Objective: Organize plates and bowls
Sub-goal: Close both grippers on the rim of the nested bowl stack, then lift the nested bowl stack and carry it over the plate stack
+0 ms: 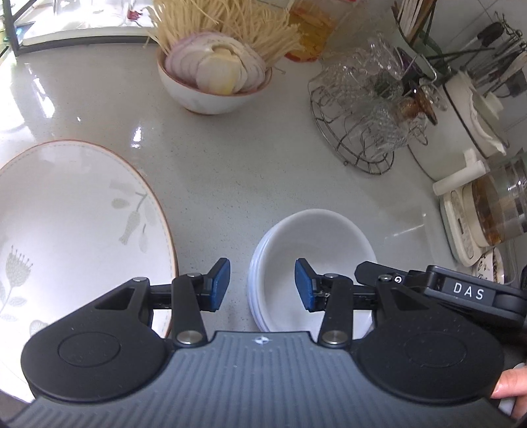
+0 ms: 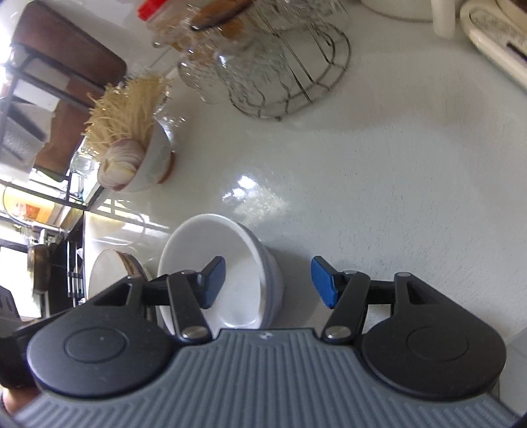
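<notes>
Up close in the left wrist view, the left gripper [image 1: 262, 284] hangs released over the counter [image 1: 210, 184], its blue pads [image 1: 220, 284] spread with nothing between them. One pad sits over bare counter, the other over the bowl stack [image 1: 316, 250], a nest of white bowls just ahead and slightly right. A large plate [image 1: 72, 224] with a brown rim and a pale flower pattern lies to the left, apart from the stack. Farther back stands an onion bowl [image 1: 214, 82] filled with onion slices, with dry noodles [image 1: 230, 26] behind it. To the right is a wire rack [image 1: 359, 131] carrying glasses, then a white pot [image 1: 461, 125] and a glass jug [image 1: 500, 204]. The right gripper's body, labelled DAS, enters from the right edge beside the stack.

Seen from the right wrist, the right gripper [image 2: 268, 284] is likewise released, pads [image 2: 322, 284] wide apart and holding nothing. Its left pad lies over the inside of the bowl stack [image 2: 210, 250], while the other hangs over bare counter [image 2: 378, 181]; whether either touches a bowl I cannot tell. The plate [image 2: 105, 276] shows partly at the left, just beside the stack. The onion bowl [image 2: 141, 168] and noodles [image 2: 128, 108] sit farther off to the left, and the wire rack [image 2: 286, 72] stands at the top.
</notes>
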`<action>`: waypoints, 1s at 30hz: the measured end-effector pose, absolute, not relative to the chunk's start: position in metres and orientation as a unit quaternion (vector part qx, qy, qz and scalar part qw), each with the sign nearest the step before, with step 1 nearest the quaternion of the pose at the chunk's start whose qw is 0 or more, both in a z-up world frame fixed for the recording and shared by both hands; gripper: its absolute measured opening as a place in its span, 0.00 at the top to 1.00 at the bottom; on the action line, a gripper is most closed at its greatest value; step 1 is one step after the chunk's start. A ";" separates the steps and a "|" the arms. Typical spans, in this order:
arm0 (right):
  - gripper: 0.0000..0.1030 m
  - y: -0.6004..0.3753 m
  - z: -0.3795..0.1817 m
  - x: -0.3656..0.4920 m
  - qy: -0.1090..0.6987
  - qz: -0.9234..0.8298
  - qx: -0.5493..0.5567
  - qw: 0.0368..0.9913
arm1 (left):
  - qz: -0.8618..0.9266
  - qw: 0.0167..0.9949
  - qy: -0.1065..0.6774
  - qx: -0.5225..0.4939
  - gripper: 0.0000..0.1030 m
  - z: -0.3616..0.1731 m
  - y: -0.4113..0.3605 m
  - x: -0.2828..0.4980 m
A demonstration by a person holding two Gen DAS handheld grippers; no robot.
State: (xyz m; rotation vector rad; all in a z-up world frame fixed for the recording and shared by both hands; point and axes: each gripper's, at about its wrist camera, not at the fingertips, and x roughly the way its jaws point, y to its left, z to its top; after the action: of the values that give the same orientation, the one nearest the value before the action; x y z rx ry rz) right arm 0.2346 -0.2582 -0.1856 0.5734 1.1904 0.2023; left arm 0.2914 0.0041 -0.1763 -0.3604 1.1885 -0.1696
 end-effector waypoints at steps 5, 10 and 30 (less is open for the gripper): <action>0.51 -0.258 -0.197 0.237 0.562 0.092 0.274 0.775 | -0.092 0.809 0.561 -0.149 0.54 -0.184 -0.004 0.295; 0.55 -0.260 -0.208 0.236 0.577 0.090 0.288 0.759 | -0.100 0.806 0.567 -0.137 0.58 -0.192 -0.012 0.299; 0.80 -0.253 -0.213 0.233 0.577 0.084 0.278 0.763 | -0.122 0.788 0.594 -0.110 0.86 -0.207 -0.020 0.315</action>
State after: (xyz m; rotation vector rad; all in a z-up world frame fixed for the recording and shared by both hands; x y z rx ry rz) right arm 0.2334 -0.2528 -0.2131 0.6052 1.2549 0.1832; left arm 0.3148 -0.0204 -0.2073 -0.2375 1.2791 -0.2619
